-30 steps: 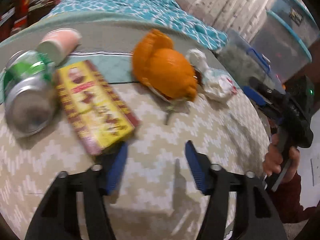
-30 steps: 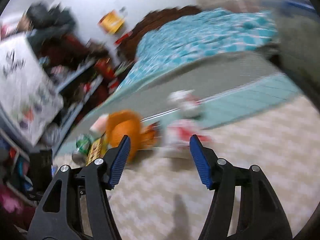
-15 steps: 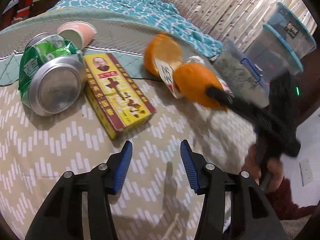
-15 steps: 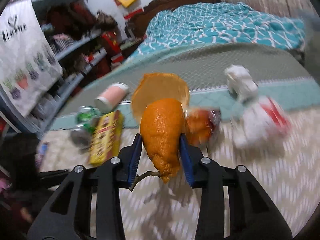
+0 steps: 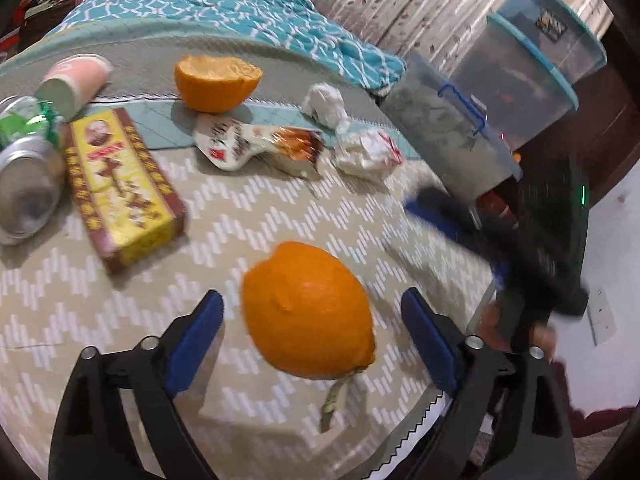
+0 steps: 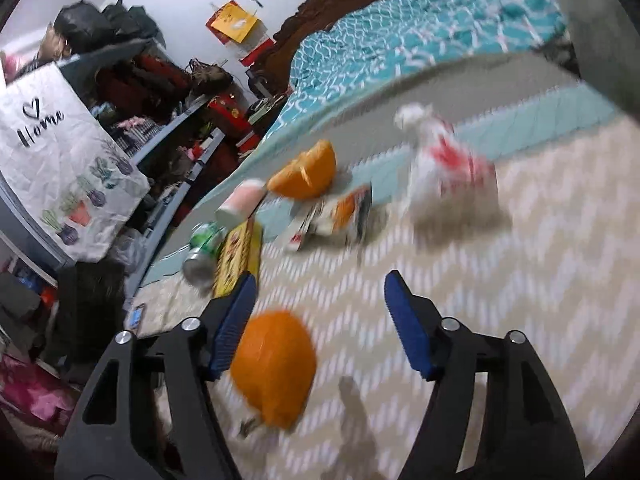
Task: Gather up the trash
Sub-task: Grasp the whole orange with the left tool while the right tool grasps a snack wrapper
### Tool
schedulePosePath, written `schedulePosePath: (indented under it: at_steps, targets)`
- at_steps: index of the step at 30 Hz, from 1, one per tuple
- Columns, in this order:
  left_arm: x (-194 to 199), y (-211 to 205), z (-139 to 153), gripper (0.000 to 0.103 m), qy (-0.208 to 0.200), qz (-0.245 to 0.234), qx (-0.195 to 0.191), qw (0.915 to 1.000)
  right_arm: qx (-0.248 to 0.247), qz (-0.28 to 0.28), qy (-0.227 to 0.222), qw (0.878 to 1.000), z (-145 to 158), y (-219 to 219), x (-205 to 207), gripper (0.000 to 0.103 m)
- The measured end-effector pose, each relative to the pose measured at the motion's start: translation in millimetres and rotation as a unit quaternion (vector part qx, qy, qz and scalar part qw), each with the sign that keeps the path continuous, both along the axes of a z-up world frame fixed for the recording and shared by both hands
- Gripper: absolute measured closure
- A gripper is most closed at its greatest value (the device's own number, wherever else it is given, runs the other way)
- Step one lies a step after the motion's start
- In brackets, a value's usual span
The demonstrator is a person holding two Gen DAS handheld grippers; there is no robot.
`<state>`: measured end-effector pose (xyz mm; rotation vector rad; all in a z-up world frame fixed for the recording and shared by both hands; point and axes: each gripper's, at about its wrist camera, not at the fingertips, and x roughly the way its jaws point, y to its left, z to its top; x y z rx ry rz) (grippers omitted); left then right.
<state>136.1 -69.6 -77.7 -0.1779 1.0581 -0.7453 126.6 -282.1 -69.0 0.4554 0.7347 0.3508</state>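
Note:
An orange peel piece with a stem (image 5: 308,312) lies on the zigzag-patterned bed cover (image 5: 280,216), between the fingers of my open left gripper (image 5: 312,340), untouched. It also shows in the right wrist view (image 6: 274,364), beside the left finger of my open, empty right gripper (image 6: 320,324). Farther back lie a second orange peel half (image 5: 216,82), a snack wrapper (image 5: 256,146), crumpled paper (image 5: 366,152), a tissue ball (image 5: 324,102), a yellow box (image 5: 120,188), a crushed green can (image 5: 28,172) and a pink cup (image 5: 74,82).
Clear plastic storage bins (image 5: 520,80) stand past the bed's right edge. A teal quilt (image 5: 208,0) covers the far bed. Cluttered shelves (image 6: 160,120) and a white "Home" bag (image 6: 60,160) stand at the left. The right gripper's body (image 5: 540,248) is near the bed's right edge.
My right gripper held the orange peel piece half a second ago; it has opened and pulled back, and the peel now lies on the cover. My left gripper has opened wider around it.

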Motion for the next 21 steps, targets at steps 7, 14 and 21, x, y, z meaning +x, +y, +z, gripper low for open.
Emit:
schedulePosePath:
  at_steps: [7, 14, 21]
  targets:
    - [-12.6, -27.2, -13.4, 0.012, -0.022, -0.012, 0.07, 0.9972, -0.043, 0.0, 0.063, 0.997, -21.6, 16.4, 78.7, 0.037]
    - [-16.9, -25.8, -15.3, 0.042, -0.055, -0.016, 0.098, 0.9935, -0.026, 0.017, 0.073, 0.997, -38.3, 27.7, 84.9, 0.081]
    - [-21.1, -5.0, -16.8, 0.051, -0.046, -0.023, 0.072, 0.9961, -0.033, -0.055, 0.033, 0.997, -23.4, -4.1, -4.6, 0.085]
